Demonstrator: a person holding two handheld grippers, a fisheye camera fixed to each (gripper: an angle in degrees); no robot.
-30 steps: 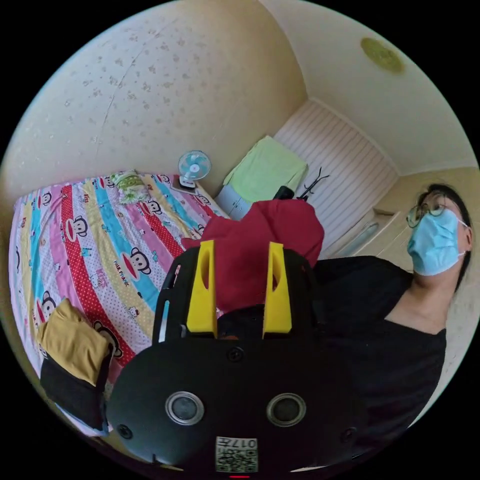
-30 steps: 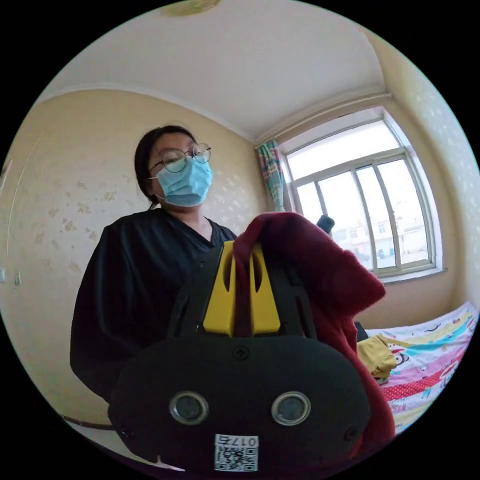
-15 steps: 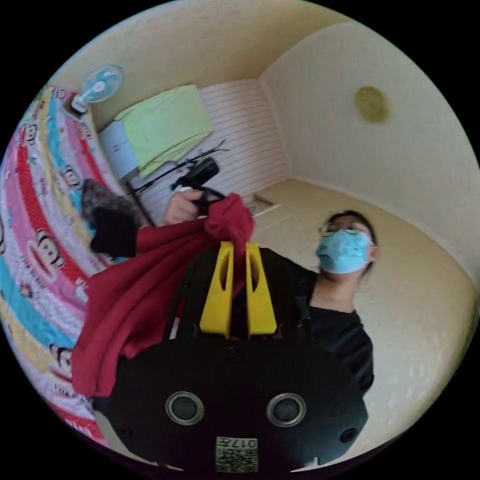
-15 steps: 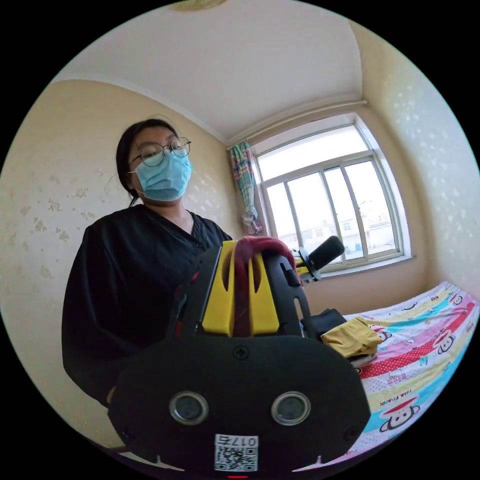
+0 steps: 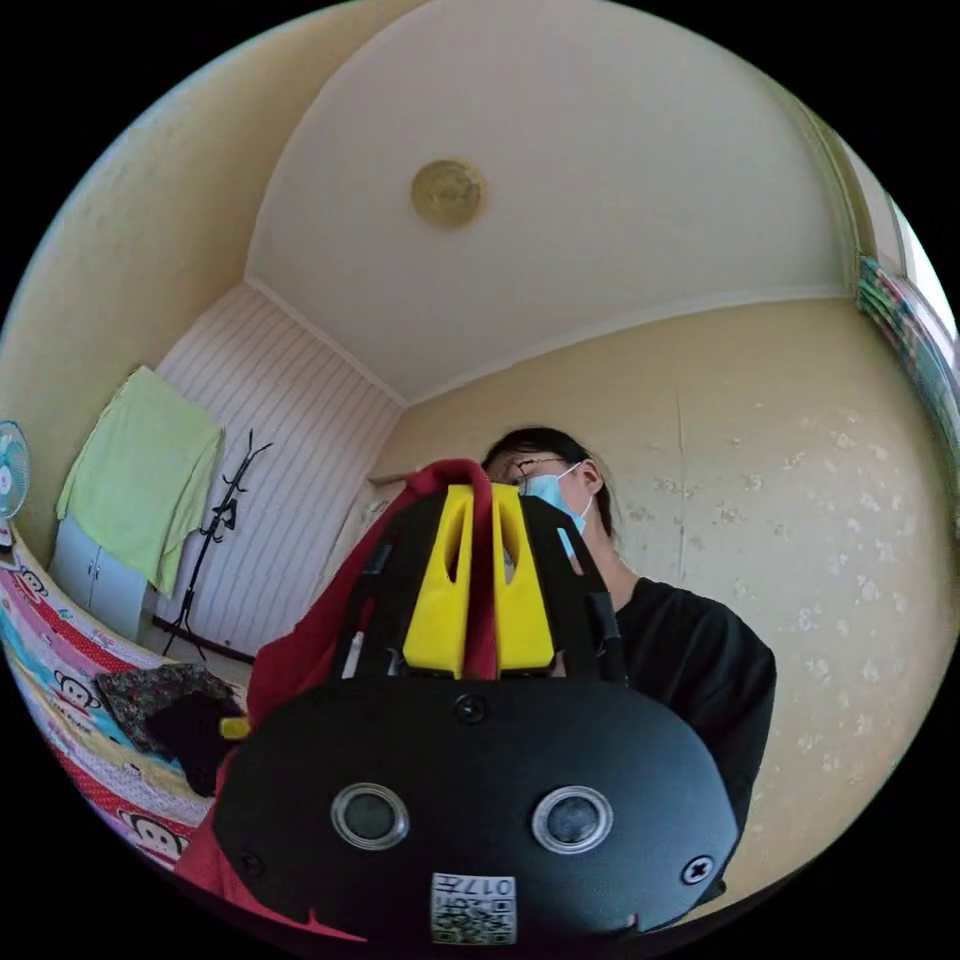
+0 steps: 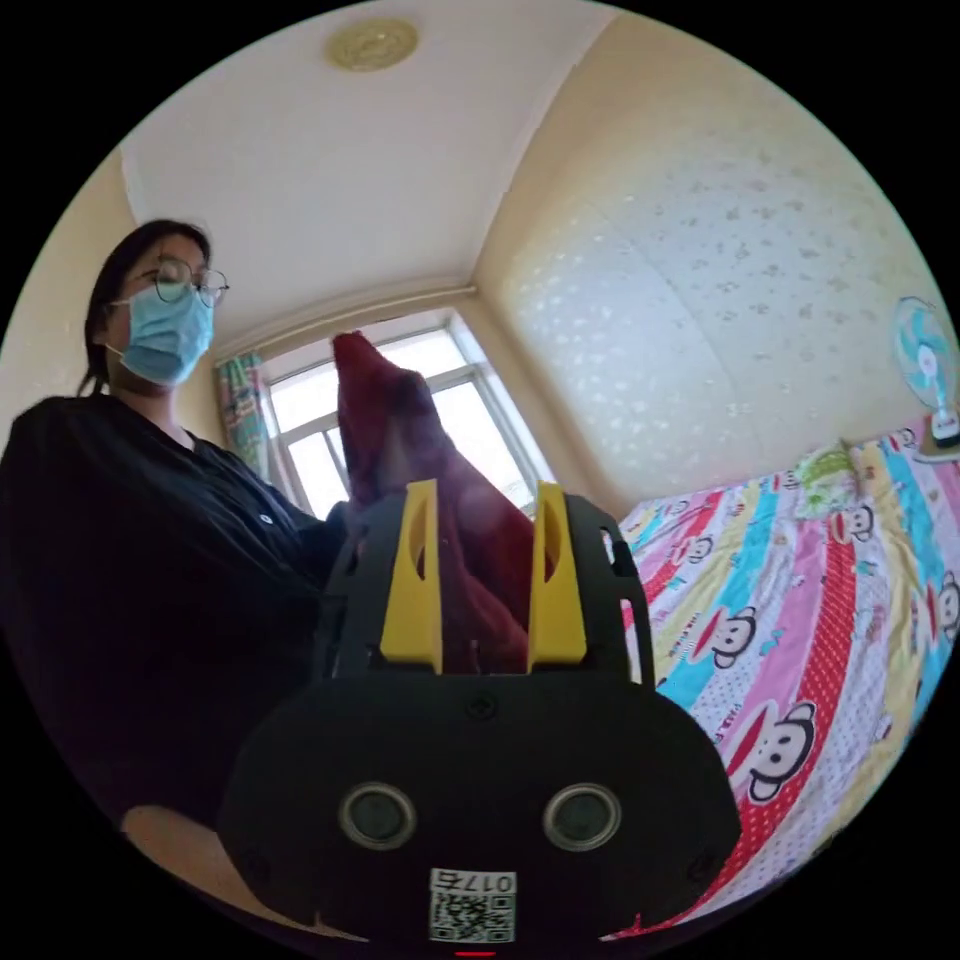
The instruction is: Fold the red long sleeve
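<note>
The red long sleeve (image 5: 300,650) is pinched between the yellow jaws of my left gripper (image 5: 482,500), which is shut on it; the rest of the cloth hangs down to the left of the gripper's body. In the right gripper view the red long sleeve (image 6: 385,420) rises in a peak above my right gripper (image 6: 484,495). Its jaws stand wide apart with the cloth loose between them, so it is open. A person in a black top (image 6: 130,520) stands close behind both grippers.
A bed with a striped cartoon sheet (image 6: 800,640) lies to the right, and its edge (image 5: 60,640) carries a dark pile of clothes (image 5: 170,700). A green cloth (image 5: 140,470), a coat rack (image 5: 215,540), a fan (image 6: 925,350) and a window (image 6: 300,420) line the walls.
My left gripper went from open to shut on the red cloth. My right gripper, shut on it before, has opened. Both cameras swung upward and sideways.
</note>
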